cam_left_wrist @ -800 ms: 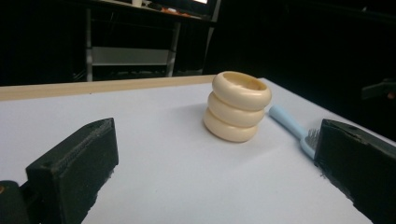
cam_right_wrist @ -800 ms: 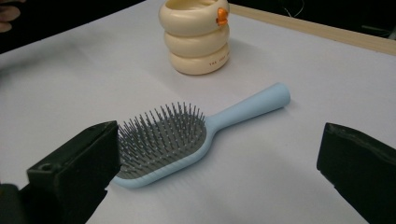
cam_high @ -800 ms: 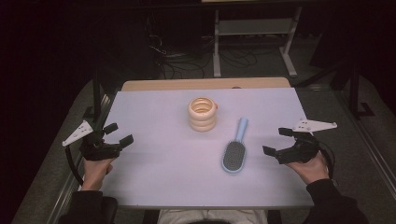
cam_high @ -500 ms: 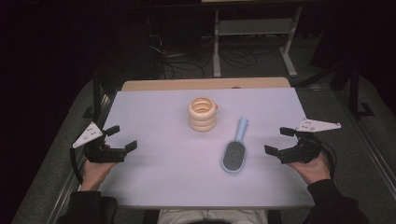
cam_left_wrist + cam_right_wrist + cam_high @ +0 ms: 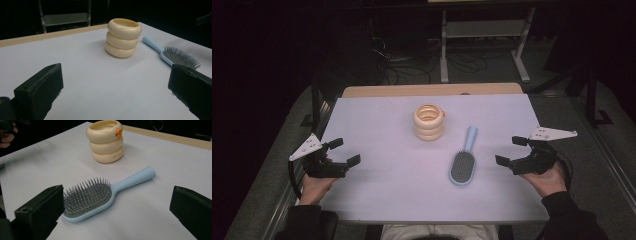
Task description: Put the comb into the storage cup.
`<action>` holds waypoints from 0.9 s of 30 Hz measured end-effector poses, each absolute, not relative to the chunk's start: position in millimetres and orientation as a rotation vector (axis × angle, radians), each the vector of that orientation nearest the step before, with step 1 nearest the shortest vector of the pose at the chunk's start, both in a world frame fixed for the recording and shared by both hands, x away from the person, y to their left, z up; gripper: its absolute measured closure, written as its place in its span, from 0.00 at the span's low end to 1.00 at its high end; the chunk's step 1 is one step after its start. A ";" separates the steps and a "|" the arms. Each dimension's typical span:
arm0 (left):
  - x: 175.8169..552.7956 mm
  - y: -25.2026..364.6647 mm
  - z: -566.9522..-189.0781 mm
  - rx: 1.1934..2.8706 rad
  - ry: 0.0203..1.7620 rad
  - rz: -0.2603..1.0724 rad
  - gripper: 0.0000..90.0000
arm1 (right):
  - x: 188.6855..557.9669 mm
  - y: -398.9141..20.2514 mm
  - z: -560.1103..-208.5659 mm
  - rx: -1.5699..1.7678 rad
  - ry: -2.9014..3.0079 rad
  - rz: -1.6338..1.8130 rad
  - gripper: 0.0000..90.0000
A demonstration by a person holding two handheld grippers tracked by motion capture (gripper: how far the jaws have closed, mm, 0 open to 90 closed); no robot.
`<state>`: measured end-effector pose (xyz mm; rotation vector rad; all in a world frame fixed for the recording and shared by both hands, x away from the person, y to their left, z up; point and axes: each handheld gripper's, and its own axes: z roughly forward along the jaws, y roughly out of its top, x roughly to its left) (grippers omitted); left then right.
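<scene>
A cream cup (image 5: 429, 122) shaped like three stacked rings stands upright in the middle of the white table (image 5: 377, 195). A light blue hairbrush (image 5: 463, 162) lies bristles up just to its right, handle pointing away from me. My left gripper (image 5: 346, 151) hovers open at the table's left edge, nothing between its jaws. The right gripper (image 5: 509, 151) is open at the table's right edge, a little right of the brush head. In the left gripper view the cup (image 5: 123, 38) and brush (image 5: 175, 56) lie ahead. The right gripper view has the brush (image 5: 97, 195) close in front and the cup (image 5: 106, 141) behind it.
A wooden strip (image 5: 432, 90) runs along the table's far edge. Beyond it, on a dark floor, stand a metal shelf frame (image 5: 484, 32) and loose cables (image 5: 407, 67). Grey padded borders (image 5: 267, 165) flank the table on both sides.
My left gripper has shifted slightly right, in over the table's left edge. The right gripper, the cup and the brush have kept their places.
</scene>
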<state>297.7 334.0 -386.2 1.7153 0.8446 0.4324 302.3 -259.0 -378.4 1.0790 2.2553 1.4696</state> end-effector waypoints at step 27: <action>294.5 339.4 -385.7 1.688 0.856 0.432 0.00 | 336.7 -241.6 -336.2 0.981 2.356 1.360 0.03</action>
